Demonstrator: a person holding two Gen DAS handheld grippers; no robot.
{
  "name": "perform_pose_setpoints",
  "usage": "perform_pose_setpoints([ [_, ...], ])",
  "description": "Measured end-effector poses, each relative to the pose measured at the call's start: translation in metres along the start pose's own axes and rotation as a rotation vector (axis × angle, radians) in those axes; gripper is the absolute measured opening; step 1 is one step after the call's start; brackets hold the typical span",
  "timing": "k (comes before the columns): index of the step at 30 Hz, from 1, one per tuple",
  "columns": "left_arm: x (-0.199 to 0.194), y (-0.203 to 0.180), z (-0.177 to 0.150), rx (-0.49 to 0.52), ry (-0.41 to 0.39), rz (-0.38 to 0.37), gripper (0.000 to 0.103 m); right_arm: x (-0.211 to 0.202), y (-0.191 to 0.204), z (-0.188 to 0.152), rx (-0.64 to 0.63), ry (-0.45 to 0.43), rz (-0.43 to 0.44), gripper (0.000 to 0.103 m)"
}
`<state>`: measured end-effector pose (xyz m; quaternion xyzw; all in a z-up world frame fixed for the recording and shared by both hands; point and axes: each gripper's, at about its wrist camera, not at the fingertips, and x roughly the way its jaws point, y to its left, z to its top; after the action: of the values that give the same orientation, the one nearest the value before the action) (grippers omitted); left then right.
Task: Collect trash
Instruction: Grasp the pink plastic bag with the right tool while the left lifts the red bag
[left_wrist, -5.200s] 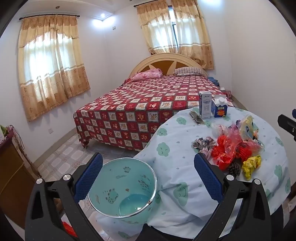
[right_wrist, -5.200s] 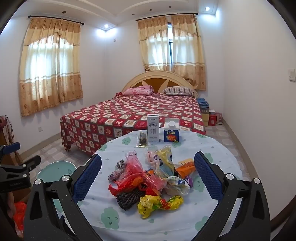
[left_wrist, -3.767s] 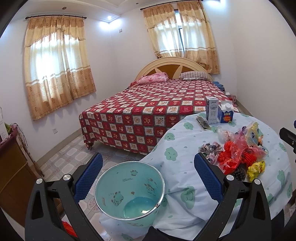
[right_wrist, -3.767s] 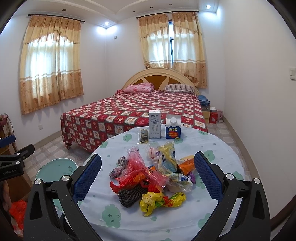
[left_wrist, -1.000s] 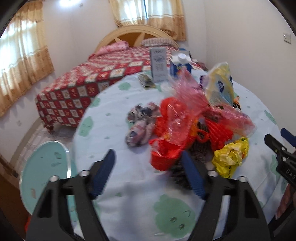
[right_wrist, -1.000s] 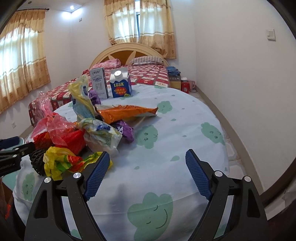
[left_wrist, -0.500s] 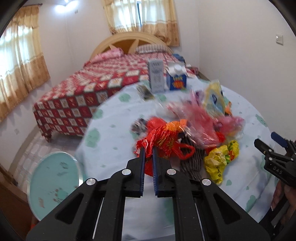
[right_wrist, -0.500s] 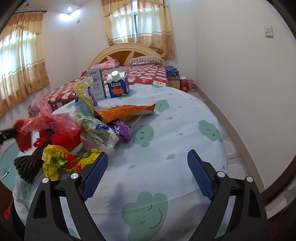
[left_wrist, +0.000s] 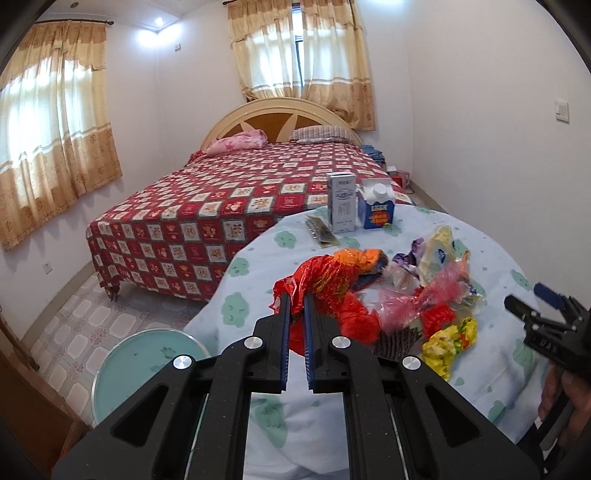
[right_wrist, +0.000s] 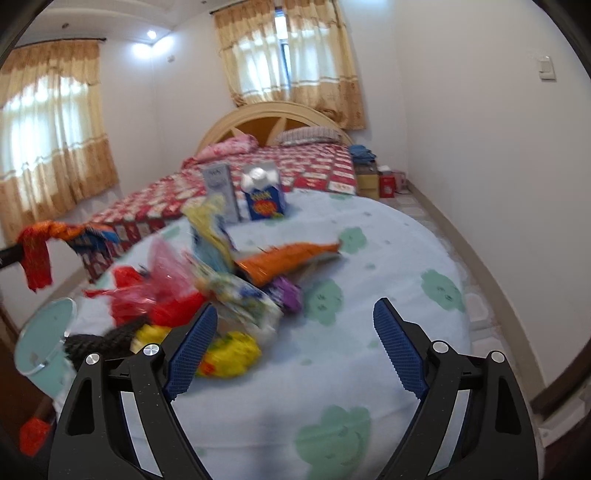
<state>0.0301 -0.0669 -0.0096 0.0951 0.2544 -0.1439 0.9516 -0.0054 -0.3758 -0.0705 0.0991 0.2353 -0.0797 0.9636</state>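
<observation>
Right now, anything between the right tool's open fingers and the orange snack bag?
Only bare cloud-print tablecloth lies straight ahead of the right tool; toward the orange snack bag sits a purple wrapper. Right wrist view, blurred.

round table, centre of the left wrist view: trash pile on it, toward 3 o'clock of the tabletop. two cartons upright side by side at the table's 12 o'clock edge, a flat packet lying just left of them. bed behind the table, at 11 o'clock, its headboard against the far wall, two pillows at the head. bin on the floor beside the table, at 8 o'clock. boxes on the floor right of the bed, at 1 o'clock. wall switch on the wall at 2 o'clock.
</observation>
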Motion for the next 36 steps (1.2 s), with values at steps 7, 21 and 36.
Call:
perform_pose_setpoints([
  [7, 0.000, 0.031, -0.012, -0.006, 0.024, 0.069, 0.007, 0.010, 0.045, 0.019, -0.095, -0.040, 0.063, 0.085],
  [21, 0.005, 0.078, -0.040, -0.032, 0.063, 0.145, 0.007, 0.056, 0.089, 0.024, -0.183, 0.100, 0.189, 0.016],
  [36, -0.008, 0.112, -0.041, -0.076, 0.045, 0.234, 0.007, 0.035, 0.121, 0.062, -0.161, -0.037, 0.235, 0.013],
])
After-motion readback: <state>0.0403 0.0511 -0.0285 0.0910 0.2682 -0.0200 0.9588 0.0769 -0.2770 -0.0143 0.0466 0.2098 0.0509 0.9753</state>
